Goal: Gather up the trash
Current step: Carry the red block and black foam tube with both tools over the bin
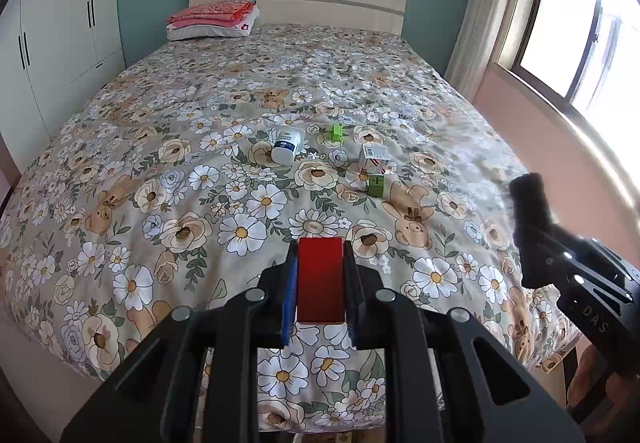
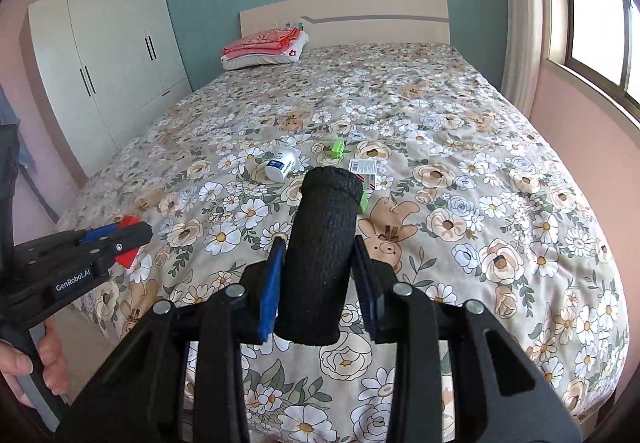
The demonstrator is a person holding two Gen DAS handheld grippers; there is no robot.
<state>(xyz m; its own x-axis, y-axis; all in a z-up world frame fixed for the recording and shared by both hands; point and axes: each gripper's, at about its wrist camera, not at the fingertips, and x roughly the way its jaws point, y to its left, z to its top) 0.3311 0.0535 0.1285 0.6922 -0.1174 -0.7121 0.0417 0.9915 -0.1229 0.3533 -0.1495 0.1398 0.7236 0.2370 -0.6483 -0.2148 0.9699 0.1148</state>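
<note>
Hand-held grippers (image 1: 320, 279) (image 2: 320, 267) angled down, above bed (image 1: 280, 91)

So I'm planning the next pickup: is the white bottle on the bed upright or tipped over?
Tipped over. The white bottle lies on its side on the floral bedspread.

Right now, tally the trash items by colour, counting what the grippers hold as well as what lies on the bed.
Red: 1, the red block in the left gripper
Black: 1, the black roll in the right gripper
White: 2, the white bottle and the white carton on the bed
Green: 2, the far green block and the near green block
Total: 6
</note>
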